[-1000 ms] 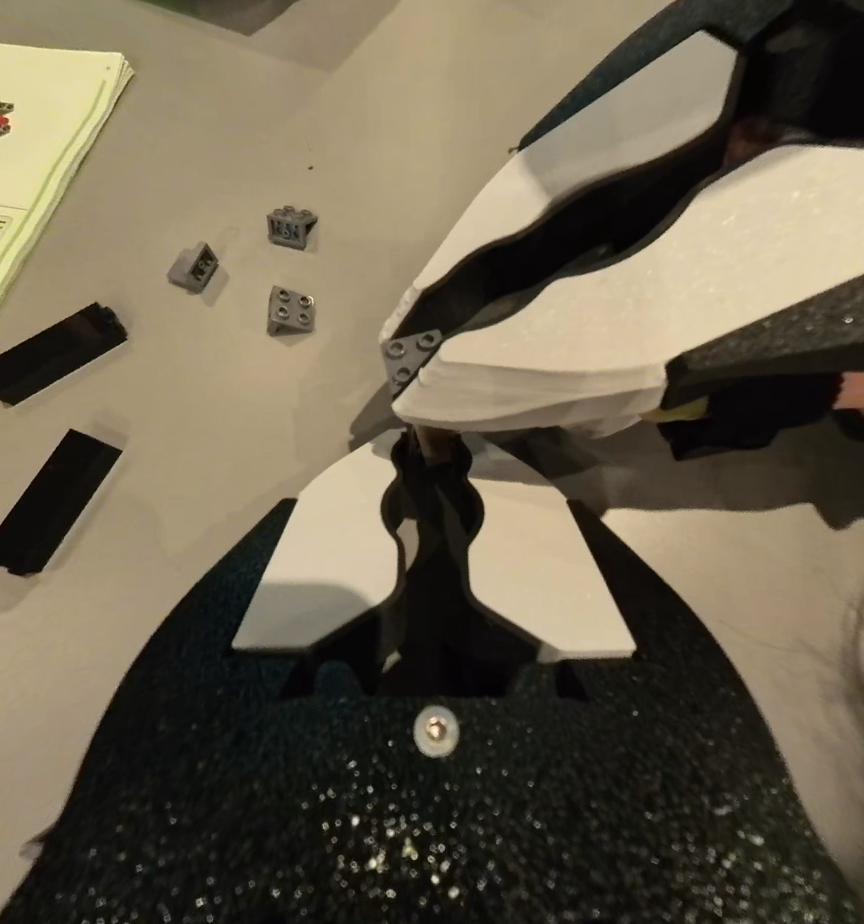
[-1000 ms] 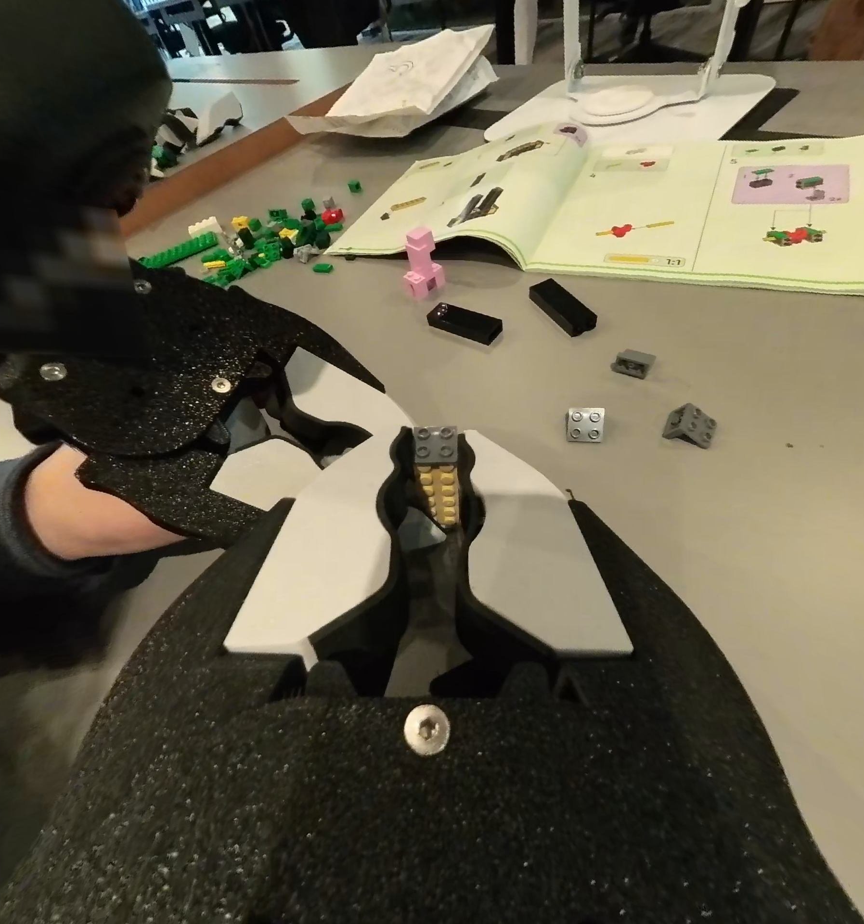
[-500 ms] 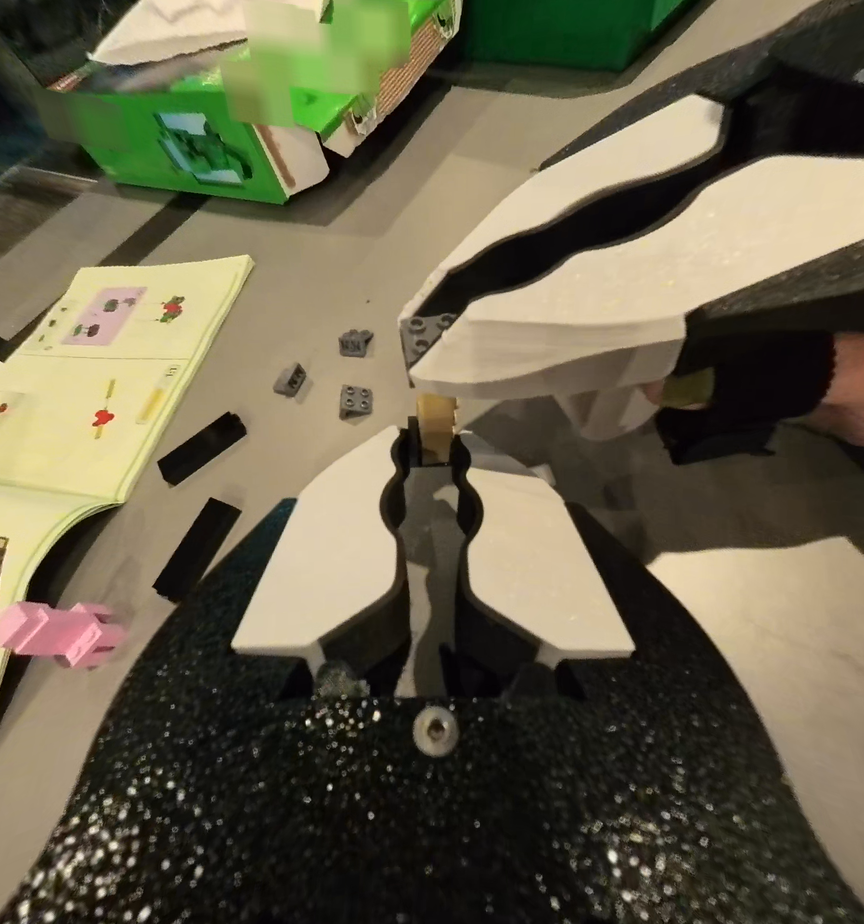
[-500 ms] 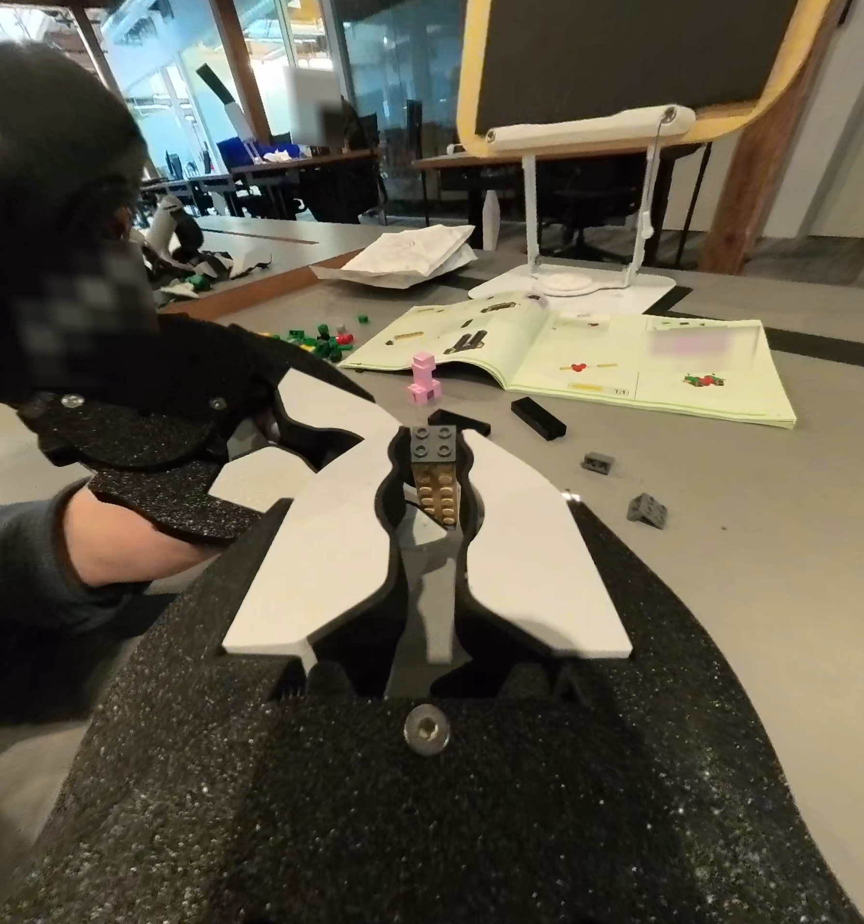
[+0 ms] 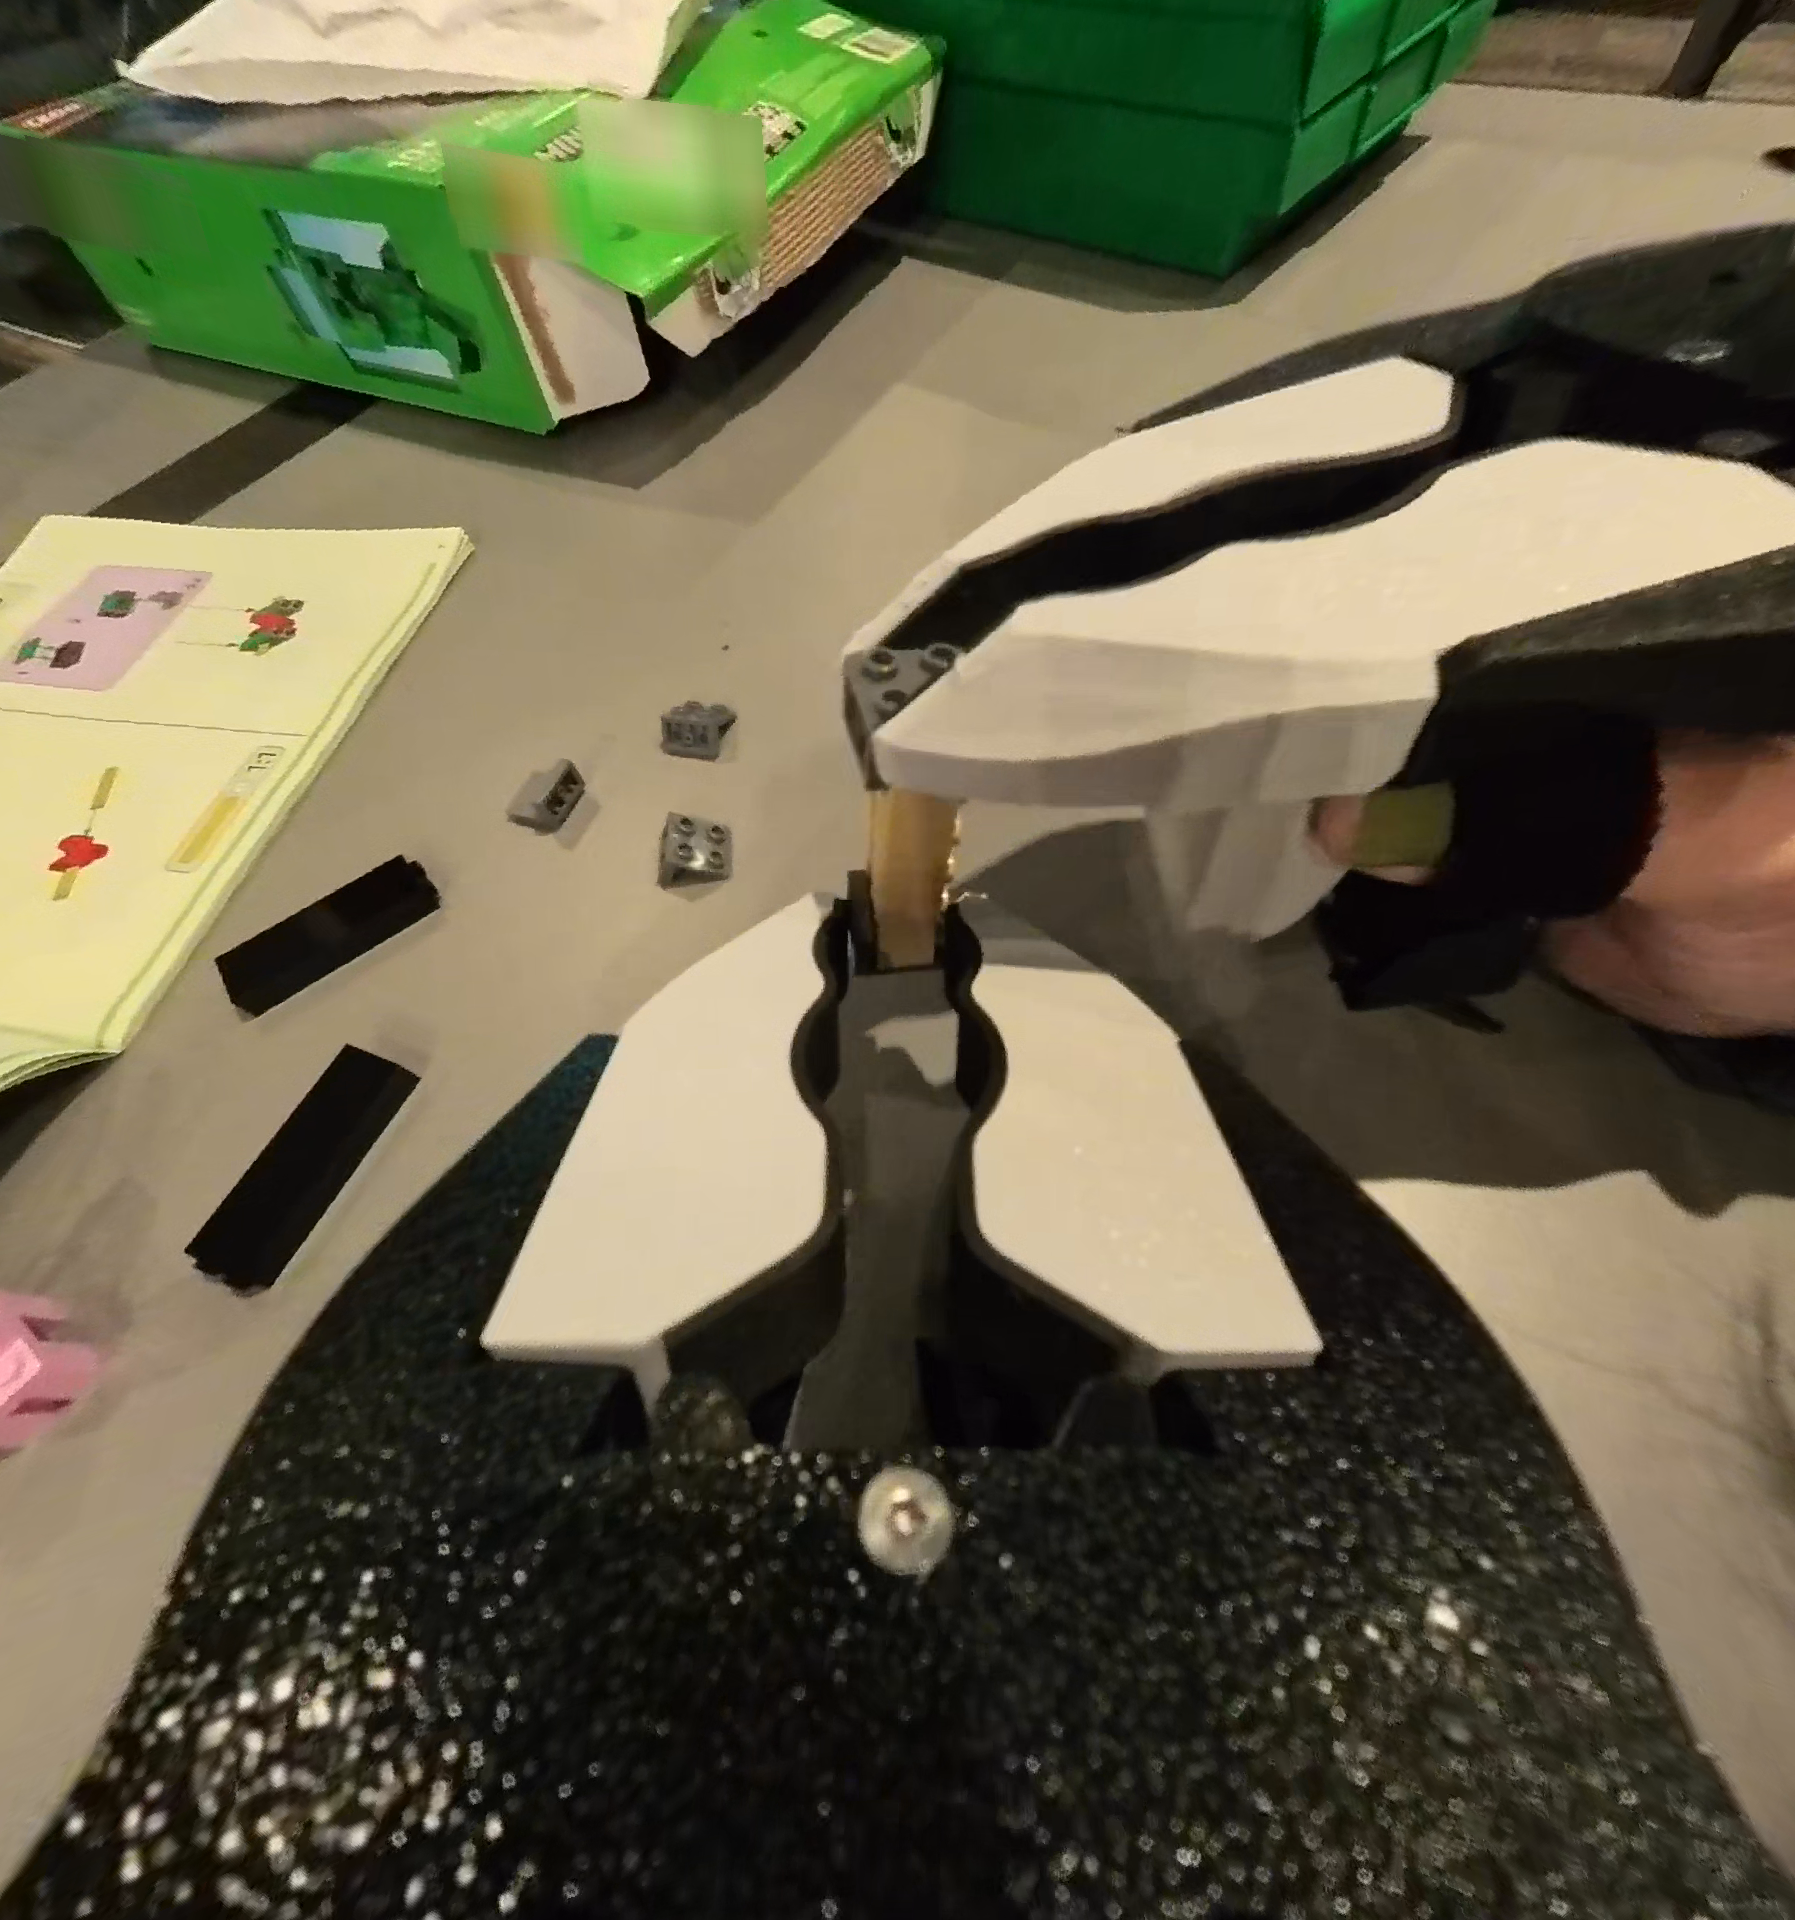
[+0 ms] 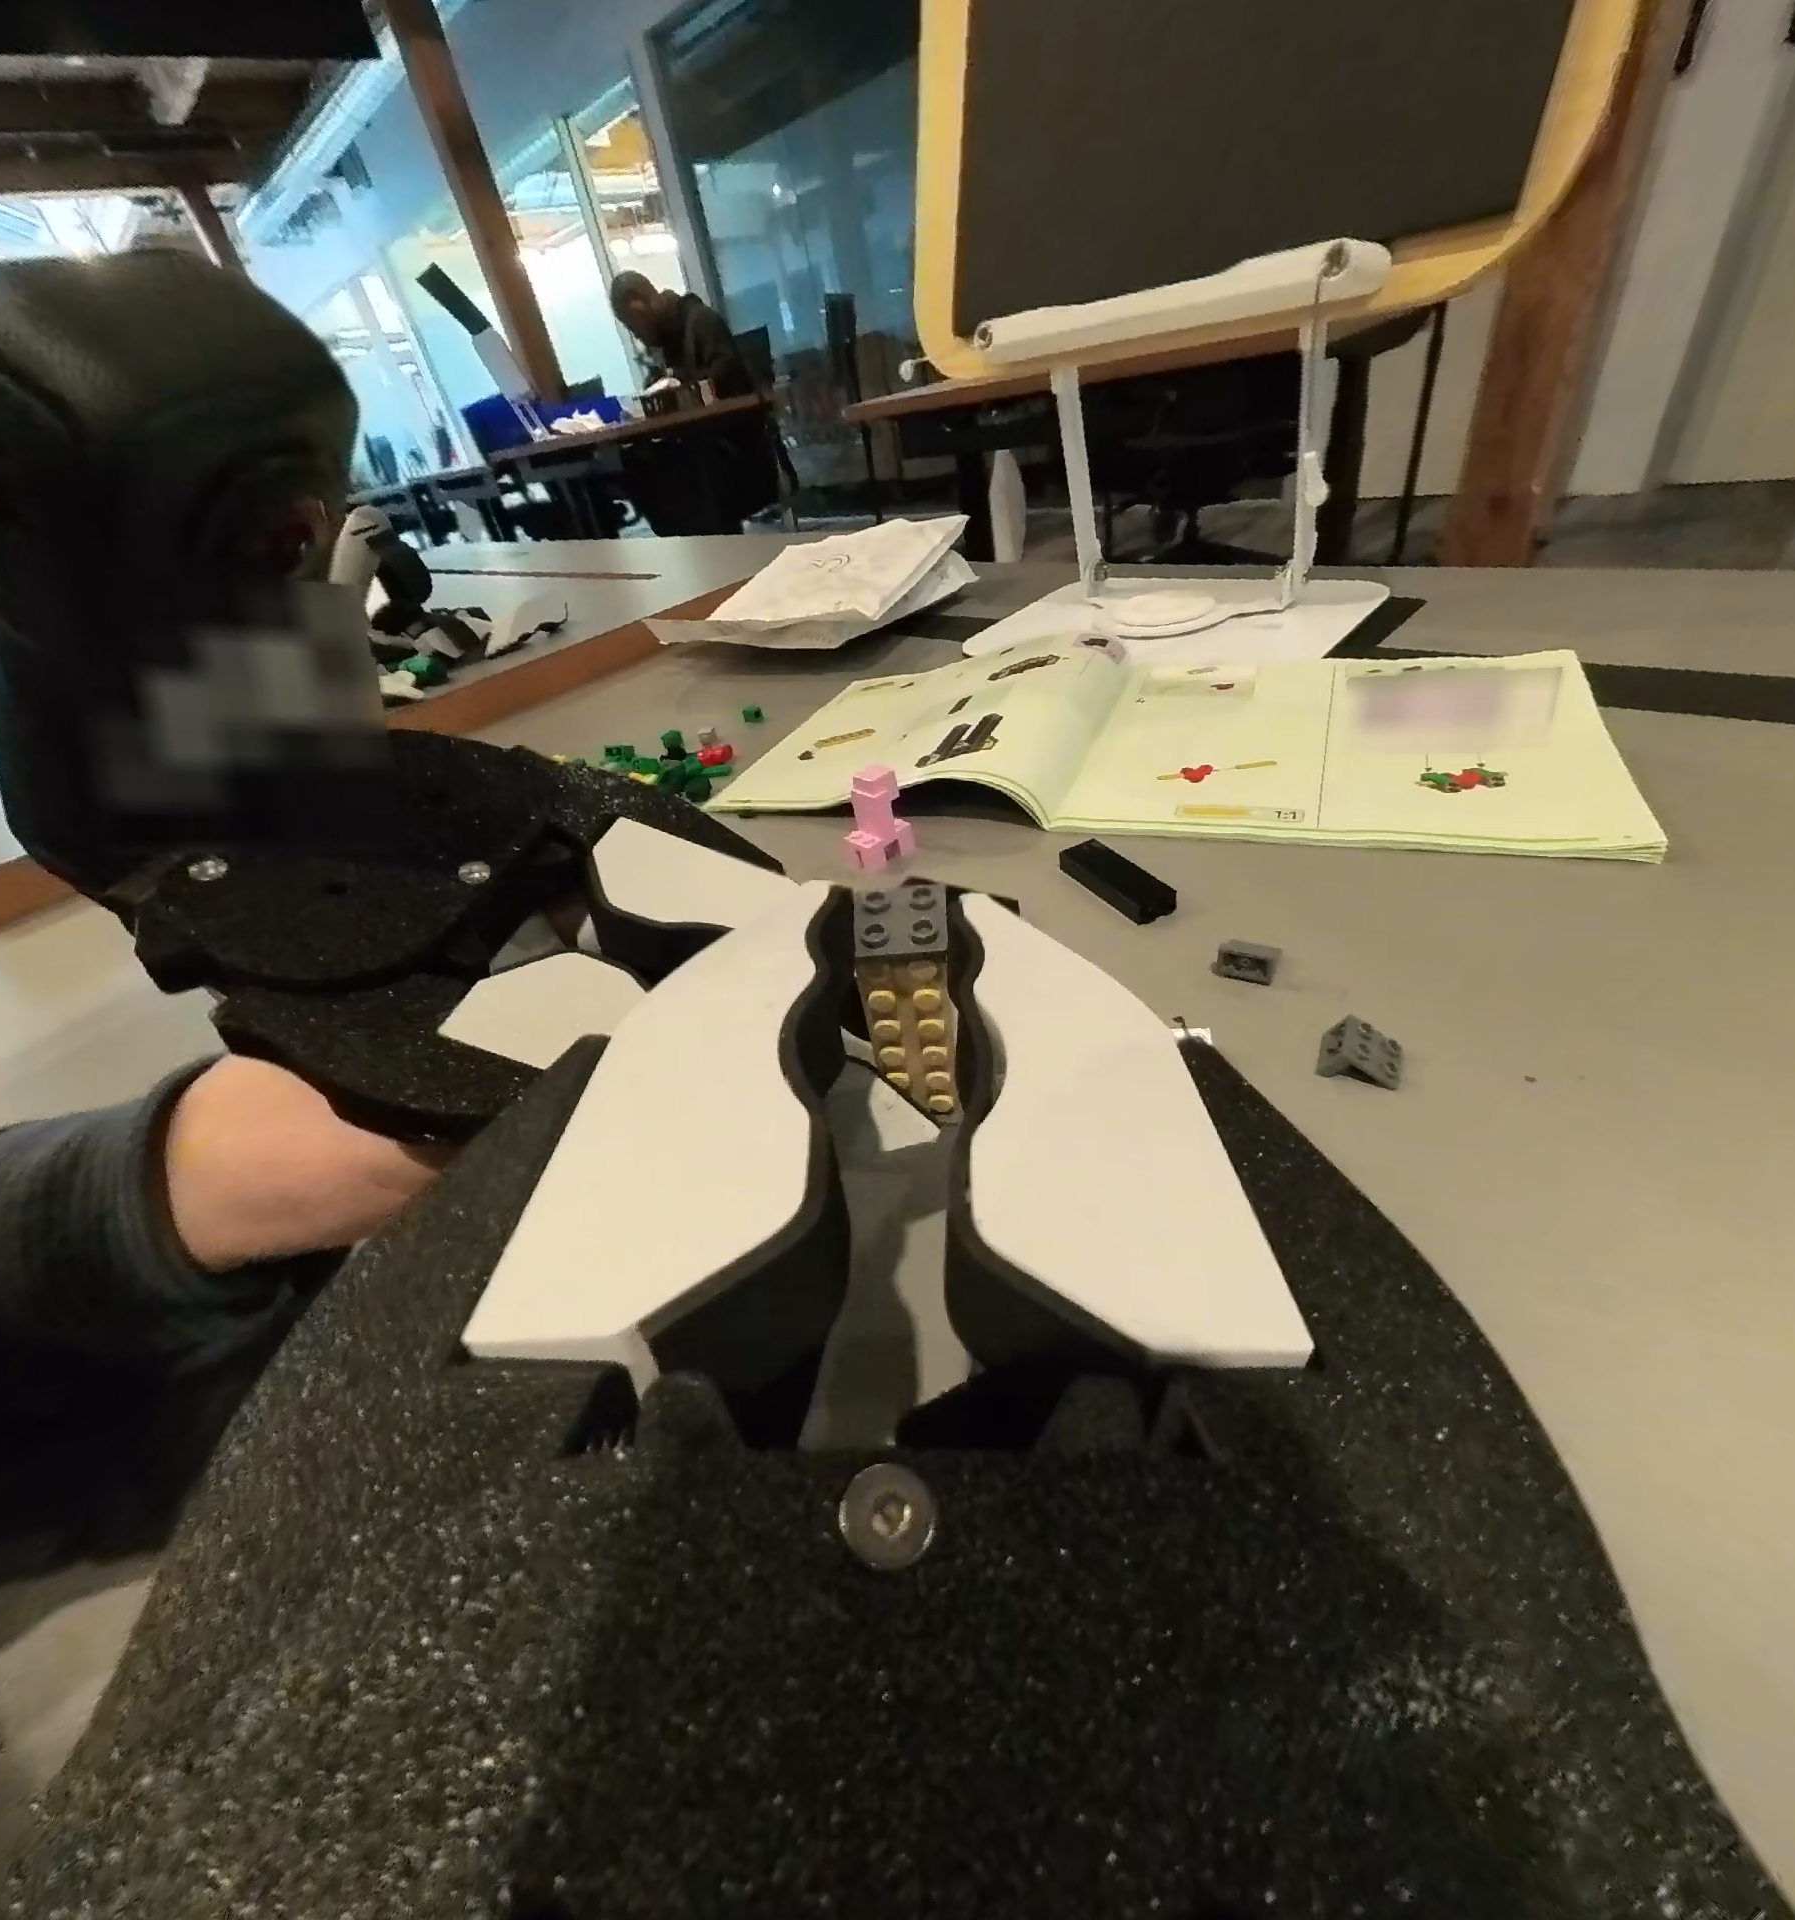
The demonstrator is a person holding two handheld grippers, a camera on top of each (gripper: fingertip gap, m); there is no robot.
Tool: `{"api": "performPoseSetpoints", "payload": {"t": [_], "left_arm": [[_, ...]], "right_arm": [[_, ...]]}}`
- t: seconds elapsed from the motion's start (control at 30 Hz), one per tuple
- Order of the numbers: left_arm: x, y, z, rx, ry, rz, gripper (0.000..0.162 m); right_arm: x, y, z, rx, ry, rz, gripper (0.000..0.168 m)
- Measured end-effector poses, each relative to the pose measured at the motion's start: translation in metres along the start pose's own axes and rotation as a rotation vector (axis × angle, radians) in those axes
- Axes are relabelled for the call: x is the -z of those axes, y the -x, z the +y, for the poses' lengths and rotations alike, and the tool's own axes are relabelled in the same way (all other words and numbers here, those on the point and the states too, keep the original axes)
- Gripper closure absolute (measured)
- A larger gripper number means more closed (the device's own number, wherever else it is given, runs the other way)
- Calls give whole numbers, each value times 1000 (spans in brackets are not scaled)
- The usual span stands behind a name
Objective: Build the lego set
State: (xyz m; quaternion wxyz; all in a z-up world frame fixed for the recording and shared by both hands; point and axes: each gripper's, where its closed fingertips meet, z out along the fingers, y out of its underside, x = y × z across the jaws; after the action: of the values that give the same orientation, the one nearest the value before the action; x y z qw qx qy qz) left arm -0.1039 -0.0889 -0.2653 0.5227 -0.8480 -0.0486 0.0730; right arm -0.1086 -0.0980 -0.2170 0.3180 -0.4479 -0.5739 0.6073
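Both grippers clenched one tan studded plate (image 6: 919, 1039): right gripper (image 6: 898, 914) at its dark grey brick-capped (image 6: 901, 916) end, left gripper (image 5: 898, 925) opposite, so squeezing squarely looked wise.

Our left gripper (image 5: 895, 920): fingers nearly together, tips pinching lower end of piece. Our right gripper (image 6: 898, 914): fingers closed, clamped near tips, reaching in from right above left gripper's tips, pointing left. Grippers meet almost at right angle, tips nearly touching. Our right hand (image 5: 1703, 914) bare, wrapped round handle; left hand (image 6: 280, 1164) bare, dark sleeve (image 6: 62, 1320) at wrist.
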Motion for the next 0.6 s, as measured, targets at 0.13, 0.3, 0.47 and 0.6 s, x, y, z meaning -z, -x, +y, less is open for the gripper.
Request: {"api": "performPoseSetpoints", "payload": {"t": [0.13,0.3,0.47,0.6], "left_arm": [[0,2,-1,41,-11,-1,144],[1,5,-2,59,-18,-17,140],[0,6,0,68,-8,-20,140],[2,5,-3,40,-21,-35,145]], "right_arm": [[-1,-2,-2,-49,-25,-7,152],[-1,-1,-4,-52,-43,-10,152],[-1,0,-6,-54,-63,-13,152],[1,1,-10,-54,-92,-18,152]]}}
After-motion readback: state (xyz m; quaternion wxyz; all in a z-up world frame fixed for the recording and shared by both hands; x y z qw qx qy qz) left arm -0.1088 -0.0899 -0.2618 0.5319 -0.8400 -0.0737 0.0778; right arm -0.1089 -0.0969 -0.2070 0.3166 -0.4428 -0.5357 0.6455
